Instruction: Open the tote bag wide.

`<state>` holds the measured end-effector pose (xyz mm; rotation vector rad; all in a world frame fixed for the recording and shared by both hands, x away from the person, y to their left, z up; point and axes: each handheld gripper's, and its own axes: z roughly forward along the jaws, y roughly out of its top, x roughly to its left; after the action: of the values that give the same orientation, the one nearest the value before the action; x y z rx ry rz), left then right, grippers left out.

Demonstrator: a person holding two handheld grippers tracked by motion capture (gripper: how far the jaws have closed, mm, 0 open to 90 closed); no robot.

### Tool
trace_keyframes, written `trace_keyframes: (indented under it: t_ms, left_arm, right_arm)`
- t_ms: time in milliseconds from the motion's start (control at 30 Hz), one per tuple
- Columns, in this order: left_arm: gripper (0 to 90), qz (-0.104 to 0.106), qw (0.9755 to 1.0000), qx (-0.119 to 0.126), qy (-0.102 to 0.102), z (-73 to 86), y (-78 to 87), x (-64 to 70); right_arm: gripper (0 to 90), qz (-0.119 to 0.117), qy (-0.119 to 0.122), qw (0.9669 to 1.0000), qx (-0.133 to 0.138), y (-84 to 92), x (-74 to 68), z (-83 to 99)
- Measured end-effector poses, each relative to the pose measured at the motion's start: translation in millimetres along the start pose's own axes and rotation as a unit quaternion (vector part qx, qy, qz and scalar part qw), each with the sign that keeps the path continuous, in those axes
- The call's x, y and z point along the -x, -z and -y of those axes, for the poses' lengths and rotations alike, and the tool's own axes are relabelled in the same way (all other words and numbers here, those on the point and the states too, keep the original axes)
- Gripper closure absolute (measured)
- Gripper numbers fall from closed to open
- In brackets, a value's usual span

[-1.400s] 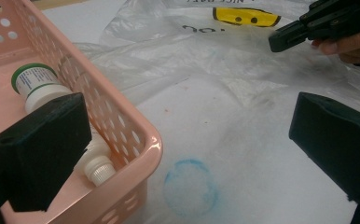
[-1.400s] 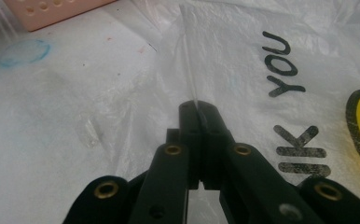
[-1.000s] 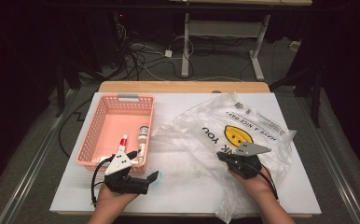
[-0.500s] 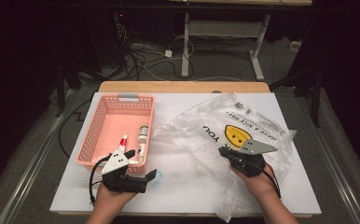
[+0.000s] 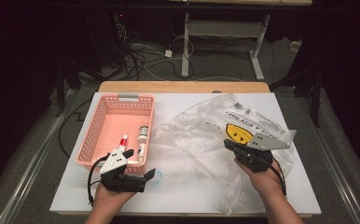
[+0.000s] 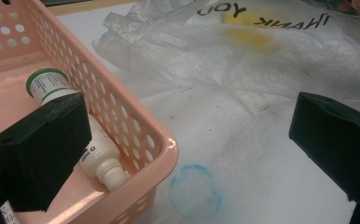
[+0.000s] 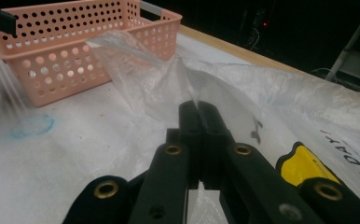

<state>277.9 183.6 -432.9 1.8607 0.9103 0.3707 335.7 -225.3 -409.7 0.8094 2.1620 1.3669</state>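
White sheeting covers the table (image 5: 187, 196), set in a dark room with cables and desk legs behind it. On that sheet the crumpled clear plastic bag with a yellow smiley face and black lettering (image 5: 206, 140) lies spread over the right half, and the right gripper (image 7: 200, 109) has its jaws pressed together on a fold of the film, which rises in a peak from the pinch; in the high view that gripper (image 5: 229, 143) sits at the bag's middle. I judge this as the start of the job: the bag is caught and its layer lifted, yet its mouth is not visibly open and nothing lies inside. To its left, just beside the bag's edge, the pink perforated plastic basket (image 5: 101, 126) holds a white bottle with a green band (image 6: 75, 121) and a red-capped tube (image 5: 122, 141), both seemingly waiting to be moved. The left gripper (image 5: 151, 174) rests near the basket's front corner, jaws spread wide and empty.
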Motion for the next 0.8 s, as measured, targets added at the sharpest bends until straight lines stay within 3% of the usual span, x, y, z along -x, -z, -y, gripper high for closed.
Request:
trace_keyframes:
  t_ms: [233,433,667,800]
  left_arm:
    - [0.0,-0.012,0.9999,0.004,0.004,-2.1,3.1,-7.2]
    - [0.0,-0.046,0.9989,0.005,0.009,-4.1,14.4,-23.4]
    - [0.0,-0.103,0.9941,-0.006,0.033,-0.9,29.9,-51.2]
    - [0.0,-0.121,0.9914,-0.003,0.05,2.2,39.9,-63.6]
  right_arm:
    - [90.0,0.009,-0.005,0.9999,0.0,-3.4,9.3,-14.3]
    - [90.0,0.009,-0.01,0.9996,0.025,-0.1,11.2,-16.0]
    - [90.0,0.011,-0.02,0.999,0.038,1.4,14.4,-12.1]
    - [90.0,0.012,-0.018,0.9989,0.041,3.2,15.6,-12.0]
